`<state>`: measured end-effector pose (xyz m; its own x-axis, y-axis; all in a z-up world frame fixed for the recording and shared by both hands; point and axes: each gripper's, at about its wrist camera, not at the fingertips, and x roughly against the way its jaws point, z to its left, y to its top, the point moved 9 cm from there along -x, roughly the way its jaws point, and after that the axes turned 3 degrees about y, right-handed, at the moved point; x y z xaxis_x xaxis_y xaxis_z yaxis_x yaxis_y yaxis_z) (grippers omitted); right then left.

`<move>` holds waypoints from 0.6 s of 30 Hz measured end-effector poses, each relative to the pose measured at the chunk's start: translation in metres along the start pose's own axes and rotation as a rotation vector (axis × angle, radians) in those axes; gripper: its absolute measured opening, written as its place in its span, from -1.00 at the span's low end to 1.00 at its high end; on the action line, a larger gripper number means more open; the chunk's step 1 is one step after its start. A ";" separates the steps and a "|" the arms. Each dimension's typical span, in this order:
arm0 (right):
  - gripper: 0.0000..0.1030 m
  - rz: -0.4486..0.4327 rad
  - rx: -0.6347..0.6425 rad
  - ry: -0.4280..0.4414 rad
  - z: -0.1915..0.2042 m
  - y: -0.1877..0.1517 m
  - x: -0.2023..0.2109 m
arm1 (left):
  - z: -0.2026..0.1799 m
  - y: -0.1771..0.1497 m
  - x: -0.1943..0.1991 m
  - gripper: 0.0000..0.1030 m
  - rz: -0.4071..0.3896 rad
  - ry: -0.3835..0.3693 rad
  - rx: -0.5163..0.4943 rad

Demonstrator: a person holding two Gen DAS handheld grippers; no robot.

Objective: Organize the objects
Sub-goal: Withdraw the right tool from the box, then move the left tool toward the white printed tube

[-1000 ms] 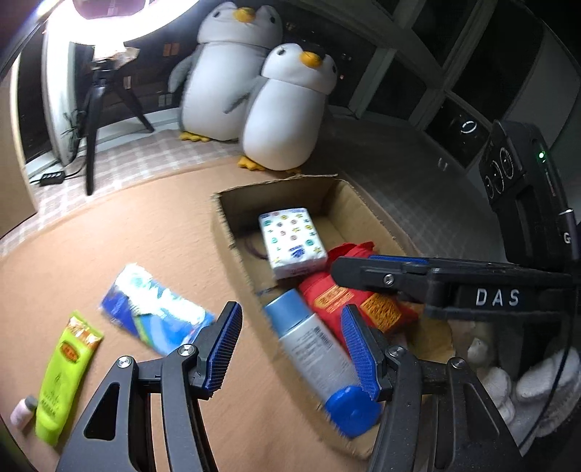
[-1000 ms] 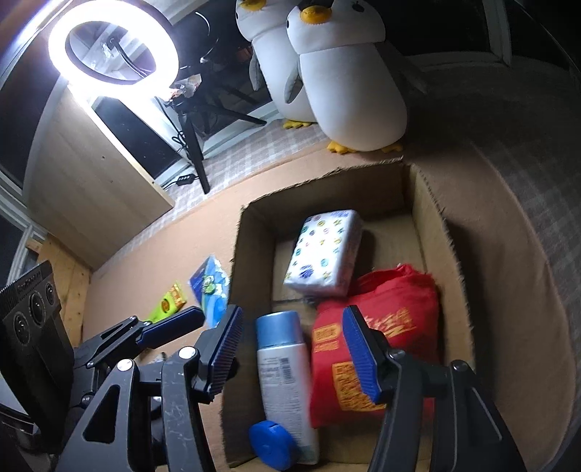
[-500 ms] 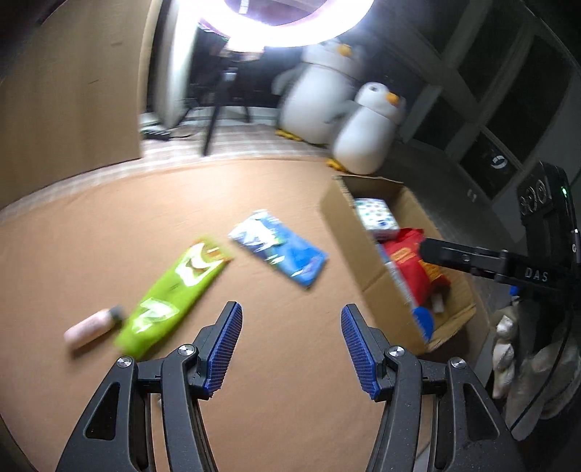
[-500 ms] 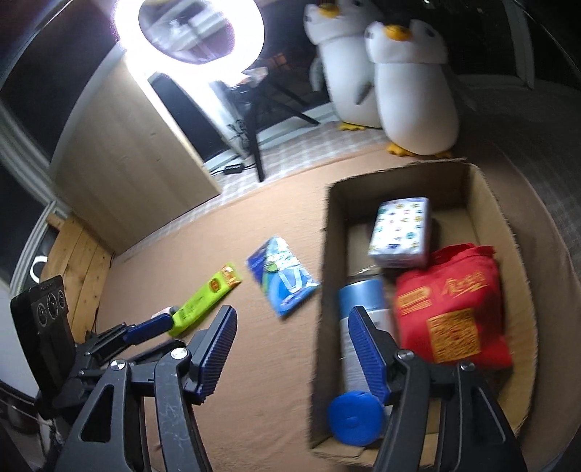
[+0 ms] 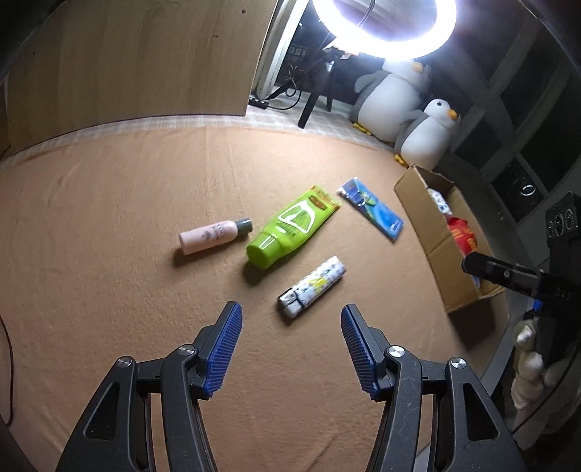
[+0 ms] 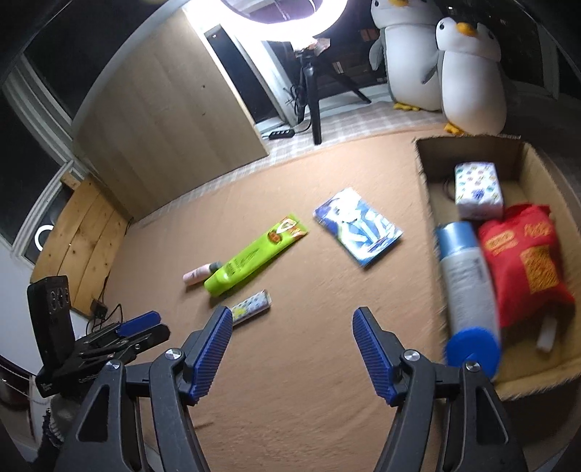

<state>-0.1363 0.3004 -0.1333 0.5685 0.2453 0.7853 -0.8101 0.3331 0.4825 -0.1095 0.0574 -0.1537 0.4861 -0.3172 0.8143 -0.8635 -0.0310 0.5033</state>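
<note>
On the tan mat lie a pink bottle point(image 5: 214, 236), a green tube point(image 5: 290, 227), a blue packet point(image 5: 371, 207) and a white patterned tube point(image 5: 312, 286). My left gripper point(image 5: 290, 326) is open and empty, just short of the white patterned tube. The cardboard box point(image 6: 425, 188) at the right holds a tissue pack point(image 6: 477, 189), a blue-capped spray can point(image 6: 466, 290) and a red bag point(image 6: 524, 261). My right gripper point(image 6: 292, 334) is open and empty, above the mat left of the box. The loose items also show in the right wrist view: green tube point(image 6: 250, 257), blue packet point(image 6: 357, 225).
Two plush penguins point(image 6: 468, 69) stand behind the box. A ring light on a tripod point(image 5: 381, 29) and a wooden panel point(image 5: 138, 61) stand at the back. The mat's edge runs close behind the box and at the right.
Both grippers have pulled back and swung left, away from the box. The loose items on the mat have come into view in front of the left gripper.
</note>
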 end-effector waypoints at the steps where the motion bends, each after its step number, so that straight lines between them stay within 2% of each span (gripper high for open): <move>1: 0.27 0.007 0.002 -0.003 0.003 -0.004 -0.003 | 0.002 -0.001 -0.003 0.17 0.006 -0.006 0.000; 6: 0.27 0.047 -0.012 -0.002 0.011 -0.020 -0.014 | -0.009 0.002 -0.027 0.16 0.029 -0.037 -0.020; 13: 0.25 0.057 -0.052 -0.003 0.003 -0.026 -0.013 | -0.023 0.001 -0.066 0.12 0.084 -0.065 -0.064; 18: 0.16 0.074 -0.078 0.000 -0.002 -0.029 -0.015 | -0.032 -0.002 -0.076 0.05 0.100 -0.086 -0.082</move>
<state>-0.1213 0.2889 -0.1599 0.5078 0.2715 0.8176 -0.8361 0.3842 0.3917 -0.1407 0.1120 -0.2072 0.3822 -0.3951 0.8353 -0.8912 0.0813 0.4462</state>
